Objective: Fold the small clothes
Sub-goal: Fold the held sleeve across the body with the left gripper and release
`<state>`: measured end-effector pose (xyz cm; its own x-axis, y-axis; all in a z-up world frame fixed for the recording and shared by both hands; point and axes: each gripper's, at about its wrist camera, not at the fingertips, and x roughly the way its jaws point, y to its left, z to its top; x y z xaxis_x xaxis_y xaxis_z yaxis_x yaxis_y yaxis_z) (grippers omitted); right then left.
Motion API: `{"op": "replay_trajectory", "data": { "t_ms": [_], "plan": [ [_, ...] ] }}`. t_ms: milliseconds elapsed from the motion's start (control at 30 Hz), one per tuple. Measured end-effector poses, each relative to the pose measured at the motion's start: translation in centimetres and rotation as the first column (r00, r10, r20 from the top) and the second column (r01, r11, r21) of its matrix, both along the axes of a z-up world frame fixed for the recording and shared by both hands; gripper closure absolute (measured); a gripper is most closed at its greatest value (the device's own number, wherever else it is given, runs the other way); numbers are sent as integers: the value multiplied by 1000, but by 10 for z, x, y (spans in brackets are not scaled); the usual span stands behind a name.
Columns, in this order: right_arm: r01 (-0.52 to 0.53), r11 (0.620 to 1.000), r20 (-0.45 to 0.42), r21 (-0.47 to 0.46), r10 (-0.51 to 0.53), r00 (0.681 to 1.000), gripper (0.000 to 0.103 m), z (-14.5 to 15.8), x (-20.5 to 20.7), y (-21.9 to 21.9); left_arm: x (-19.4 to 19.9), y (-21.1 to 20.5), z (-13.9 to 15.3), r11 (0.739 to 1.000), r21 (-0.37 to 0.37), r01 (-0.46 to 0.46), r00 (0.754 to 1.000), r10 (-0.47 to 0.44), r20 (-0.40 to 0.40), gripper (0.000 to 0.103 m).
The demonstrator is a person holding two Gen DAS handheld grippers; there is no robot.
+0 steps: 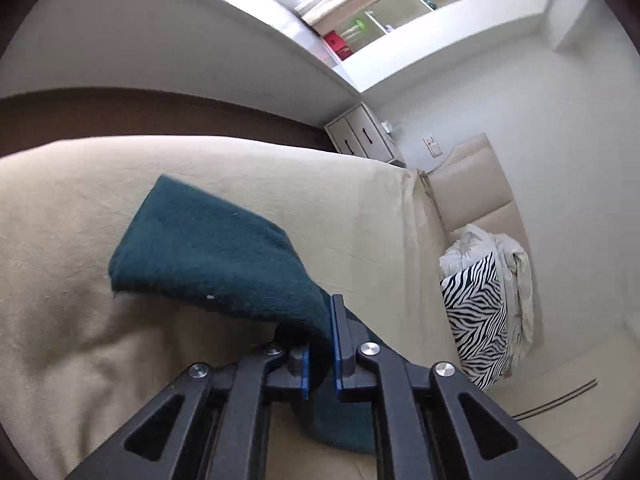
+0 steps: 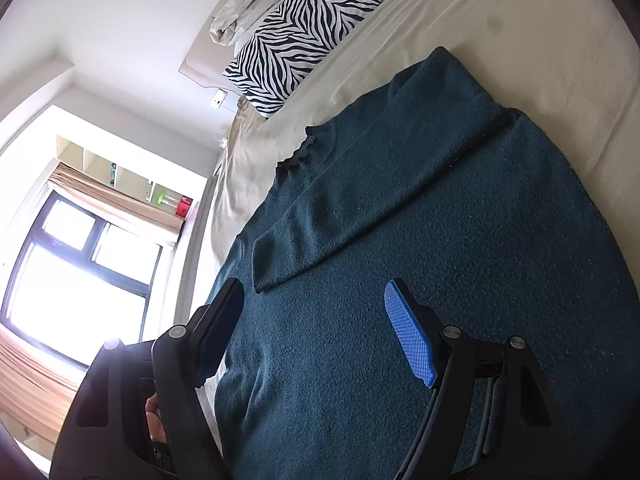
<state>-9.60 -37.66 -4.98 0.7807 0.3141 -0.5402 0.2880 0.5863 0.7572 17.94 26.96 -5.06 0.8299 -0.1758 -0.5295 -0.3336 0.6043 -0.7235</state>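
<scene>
A dark teal knit sweater [image 2: 420, 272] lies spread on the cream bed sheet [image 2: 520, 40], with one sleeve [image 2: 360, 208] folded across its body. My right gripper [image 2: 312, 292] hangs just above the sweater's lower part, open, with nothing between its blue pads [image 2: 408, 336]. In the left wrist view, a sleeve of the teal sweater [image 1: 208, 248] rises off the bed sheet [image 1: 80, 280]. My left gripper [image 1: 322, 336] is shut on this fabric, which bunches between the blue pads and drapes below them.
A zebra-print pillow [image 1: 476, 320] [image 2: 304, 36] and a crumpled white duvet [image 1: 508, 264] lie against the padded headboard [image 1: 472, 184]. A small white cabinet [image 1: 360, 136] stands beyond the bed's far edge. A bright window [image 2: 80, 260] is on the wall beside the bed.
</scene>
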Motion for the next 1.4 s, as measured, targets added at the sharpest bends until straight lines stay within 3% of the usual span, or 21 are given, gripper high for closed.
{"op": "replay_trajectory", "data": {
  "t_ms": [67, 100, 133, 167, 200, 233, 333, 367, 400, 467, 533, 600, 633, 700, 833, 900, 967, 1133, 1300, 1367, 1400],
  "plan": [
    [1, 1000, 0, 4, -1, 1000, 30, -1, 0, -1, 15, -55, 33, 976, 182, 117, 992, -123, 22, 95],
    [2, 1000, -1, 8, -2, 1000, 30, -2, 1, -1, 22, -89, 47, 943, 278, 184, 980, -198, 22, 95],
    [2, 1000, -1, 15, -2, 1000, 30, -4, 0, -2, 27, -126, 58, 891, 375, 255, 961, -278, 8, 95],
    [4, 1000, -3, 20, -3, 1000, 30, -6, 1, -3, 34, -167, 66, 813, 481, 330, 932, -363, -26, 95],
    [5, 1000, -4, 25, -5, 1000, 30, -8, 0, -4, 38, -214, 68, 700, 591, 400, 893, -444, -78, 95],
    [7, 1000, -6, 28, -7, 1000, 30, -10, 1, -5, 33, -262, 65, 567, 693, 445, 852, -508, -131, 95],
    [19, 999, -11, 41, -18, 1000, 30, -17, 0, -10, 8, -387, 31, 123, 877, 465, 738, -601, -307, 94],
    [21, 999, -12, 44, -21, 1000, 30, -19, 0, -12, -1, -414, 15, 17, 892, 452, 716, -604, -351, 94],
    [24, 999, -15, 44, -24, 1000, 30, -21, 0, -14, -8, -432, 1, -50, 895, 443, 701, -603, -381, 94],
    [25, 999, -26, 46, -24, 999, 30, -24, -1, -20, -23, -448, -22, -124, 897, 424, 696, -589, -410, 93],
    [23, 999, -36, 42, -22, 999, 30, -27, 1, -25, -31, -450, -38, -167, 891, 422, 687, -583, -434, 92],
    [22, 999, -41, 39, -21, 999, 30, -30, 4, -30, -39, -453, -50, -249, 889, 384, 674, -582, -455, 91],
    [18, 999, -43, 41, -16, 999, 30, -32, 6, -32, -41, -447, -55, -263, 883, 389, 665, -583, -467, 88],
    [8, 999, -51, 47, -6, 999, 30, -37, 14, -32, -37, -436, -52, -206, 885, 418, 663, -596, -452, 83],
    [-48, 998, -73, 29, 50, 996, 30, -37, 41, -20, -39, -408, -31, -21, 878, 478, 663, -647, -377, 51],
    [-81, 997, -72, 10, 81, 994, 30, -30, 60, -10, -42, -393, -21, 52, 870, 490, 656, -678, -330, 40],
    [-133, 991, -58, -12, 132, 990, 30, -21, 83, 2, -43, -378, -11, 125, 846, 518, 630, -724, -279, 39],
    [-217, 976, -101, -18, 214, 971, 30, -25, 144, 33, -38, -332, 15, 320, 811, 490, 669, -734, -115, 41],
    [-270, 962, -210, -31, 258, 943, 33, -51, 185, 61, -15, -283, 22, 524, 662, 536, 717, -696, -30, 52],
    [-289, 952, -227, -103, 261, 938, 42, -50, 195, 73, -6, -270, 22, 571, 616, 544, 732, -681, -16, 55],
    [-311, 942, -234, -123, 277, 932, 62, -48, 199, 79, -1, -265, 22, 591, 593, 547, 738, -674, -9, 55]
  ]
}}
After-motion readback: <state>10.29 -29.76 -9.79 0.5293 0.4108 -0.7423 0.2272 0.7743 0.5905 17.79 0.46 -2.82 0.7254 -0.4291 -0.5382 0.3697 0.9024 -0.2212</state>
